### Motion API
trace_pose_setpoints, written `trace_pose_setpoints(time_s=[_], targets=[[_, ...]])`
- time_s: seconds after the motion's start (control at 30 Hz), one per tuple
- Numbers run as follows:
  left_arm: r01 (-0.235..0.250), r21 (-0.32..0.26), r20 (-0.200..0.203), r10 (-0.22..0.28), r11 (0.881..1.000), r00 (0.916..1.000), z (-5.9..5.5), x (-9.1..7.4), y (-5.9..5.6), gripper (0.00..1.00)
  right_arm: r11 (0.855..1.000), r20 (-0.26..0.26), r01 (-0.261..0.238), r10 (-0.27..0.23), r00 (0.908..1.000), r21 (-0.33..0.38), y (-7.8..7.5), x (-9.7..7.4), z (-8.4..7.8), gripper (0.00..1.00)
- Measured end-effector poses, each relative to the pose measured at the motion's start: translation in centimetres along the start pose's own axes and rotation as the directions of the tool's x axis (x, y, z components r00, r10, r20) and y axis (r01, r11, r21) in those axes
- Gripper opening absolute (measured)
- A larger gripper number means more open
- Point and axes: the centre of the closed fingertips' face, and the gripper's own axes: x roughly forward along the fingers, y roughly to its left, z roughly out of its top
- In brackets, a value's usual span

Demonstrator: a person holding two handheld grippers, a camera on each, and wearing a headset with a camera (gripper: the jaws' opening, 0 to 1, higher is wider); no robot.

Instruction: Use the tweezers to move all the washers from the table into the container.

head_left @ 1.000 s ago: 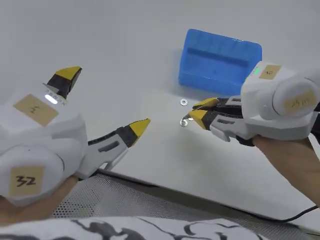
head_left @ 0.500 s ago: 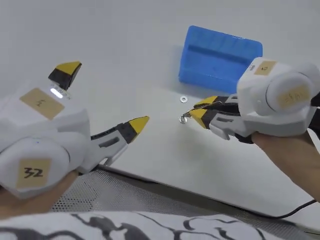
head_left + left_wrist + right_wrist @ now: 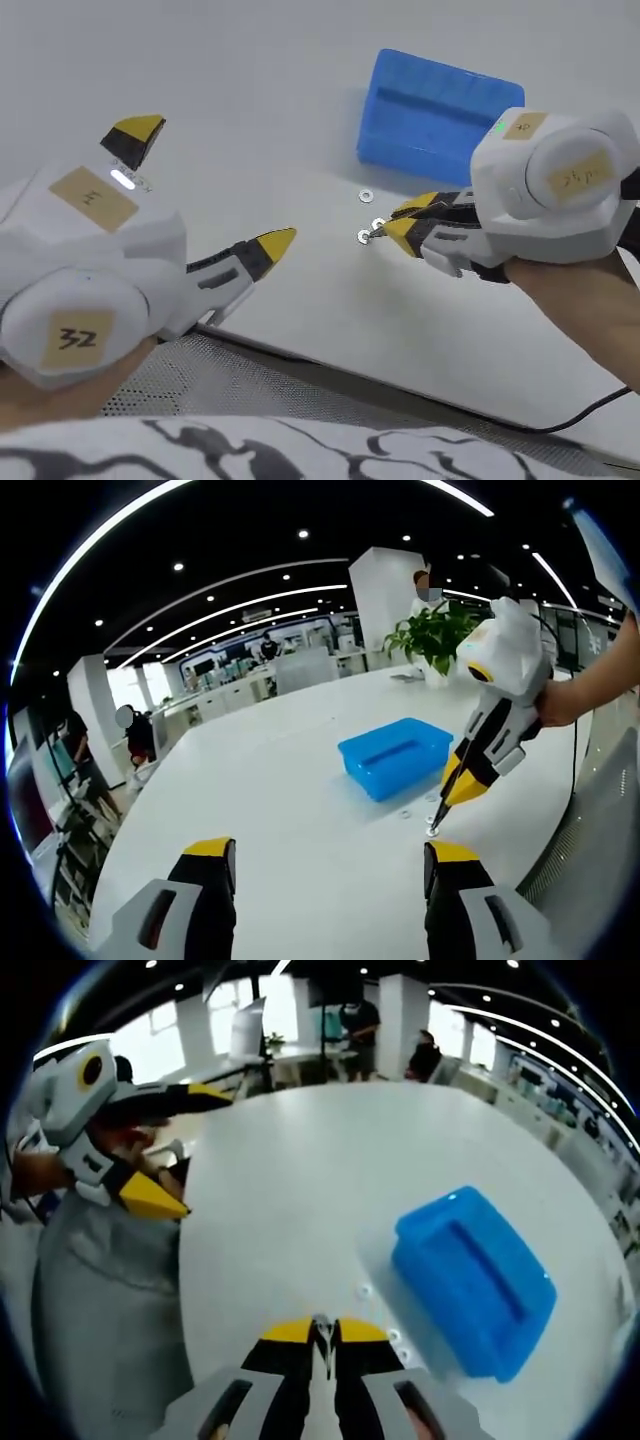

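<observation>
We look across a broad white table (image 3: 250,120) in a bright open hall. The dark ceiling carries long curved light strips (image 3: 265,608) and small round spots (image 3: 303,534). Past the table's far edge stands a white column (image 3: 385,580), a potted plant (image 3: 435,640) by it. Grey perforated metal (image 3: 230,375) runs along the near edge.

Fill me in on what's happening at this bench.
A person holds a gripper in each hand. The right gripper is shut on tweezers, whose tips point down at a few small washers lying on the white table just in front of the blue container. Whether one is gripped is too small to tell. The left gripper is open and holds nothing, off to the side.
</observation>
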Motion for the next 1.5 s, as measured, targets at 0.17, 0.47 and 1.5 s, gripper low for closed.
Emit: trace_pose_setpoints(time_s=[0.17,0.47,1.5], targets=[[-0.002,-0.005,0.002,0.002,1.0,1.0,-0.1,0.0,0.2,0.78,1.0,-0.025,0.014,-0.014,0.9996,0.014,-0.3,0.0,0.2,0.04],[-0.005,0.001,0.011,0.005,1.0,0.9999,0.1,-0.1,0.2,0.77,1.0,-0.083,0.014,-0.012,0.9964,0.014,-0.1,0.2,0.1,0.04],[-0.006,0.036,-0.01,0.006,0.999,0.9999,-0.2,-0.1,0.3,0.75,0.963,0.197,0.116,-0.166,0.9663,0.242,-0.9,0.8,1.4,0.04]])
